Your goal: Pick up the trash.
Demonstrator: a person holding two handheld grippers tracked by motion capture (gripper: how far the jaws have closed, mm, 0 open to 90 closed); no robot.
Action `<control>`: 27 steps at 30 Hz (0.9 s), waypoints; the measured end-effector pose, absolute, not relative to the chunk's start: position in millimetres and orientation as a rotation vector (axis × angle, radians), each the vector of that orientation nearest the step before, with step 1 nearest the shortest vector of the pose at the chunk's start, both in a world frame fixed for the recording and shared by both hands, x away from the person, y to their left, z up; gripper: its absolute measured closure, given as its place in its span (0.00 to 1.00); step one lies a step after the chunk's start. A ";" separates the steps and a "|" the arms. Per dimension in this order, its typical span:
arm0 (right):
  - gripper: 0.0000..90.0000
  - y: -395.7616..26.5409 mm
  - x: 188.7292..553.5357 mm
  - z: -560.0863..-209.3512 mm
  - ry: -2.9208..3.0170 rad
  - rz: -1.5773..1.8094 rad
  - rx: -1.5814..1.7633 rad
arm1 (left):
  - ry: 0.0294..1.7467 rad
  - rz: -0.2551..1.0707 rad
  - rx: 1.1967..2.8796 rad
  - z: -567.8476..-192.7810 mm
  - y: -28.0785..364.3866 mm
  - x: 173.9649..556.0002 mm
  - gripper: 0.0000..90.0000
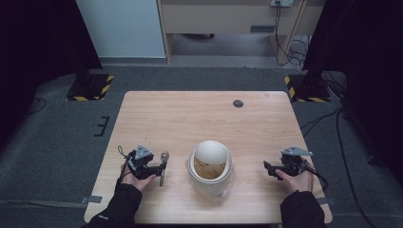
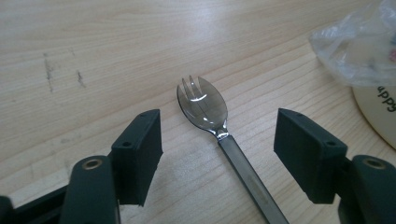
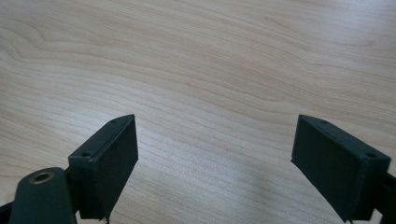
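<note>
A dark translucent spork lies flat on the wooden table, its tines pointing away from me. My left gripper stands open low over it, one jaw on each side of the spork's neck and handle, pads not touching it. My right gripper is open near the table's right front, jaws wide over bare wood with nothing between them. Between the two hands sits a white paper bowl with brown contents, loosely wrapped in clear plastic.
A small dark round grommet sits in the tabletop at the far right. Grey carpet surrounds the table, with stand bases marked in black and yellow and cables beyond its far corners.
</note>
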State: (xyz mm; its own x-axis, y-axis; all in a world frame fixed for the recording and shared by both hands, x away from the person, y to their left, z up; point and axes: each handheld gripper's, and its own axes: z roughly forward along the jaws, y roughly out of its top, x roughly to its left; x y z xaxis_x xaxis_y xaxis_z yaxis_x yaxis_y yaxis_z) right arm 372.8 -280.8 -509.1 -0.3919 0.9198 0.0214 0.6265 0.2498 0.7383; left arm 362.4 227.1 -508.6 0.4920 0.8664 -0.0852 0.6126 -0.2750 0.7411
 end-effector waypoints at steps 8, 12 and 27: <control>0.18 -280.6 373.3 -508.6 2.121 0.945 1.393 | 1.315 0.412 2.020 -518.2 215.7 372.4 0.49; 0.18 -280.4 373.7 -508.2 2.128 0.947 1.384 | 1.315 0.419 2.051 -522.1 208.9 374.6 0.56; 0.18 -280.4 373.6 -507.3 2.127 0.956 1.380 | 1.304 0.477 2.114 -519.9 206.7 374.8 0.88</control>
State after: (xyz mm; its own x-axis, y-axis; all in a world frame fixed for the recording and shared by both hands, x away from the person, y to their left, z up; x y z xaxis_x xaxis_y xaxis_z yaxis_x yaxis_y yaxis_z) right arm 373.6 -280.4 -507.3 -0.4129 0.9107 0.0142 0.6154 0.2675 0.7415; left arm 374.8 206.7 -519.9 0.4517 0.8921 -0.0098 0.6754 -0.3347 0.6571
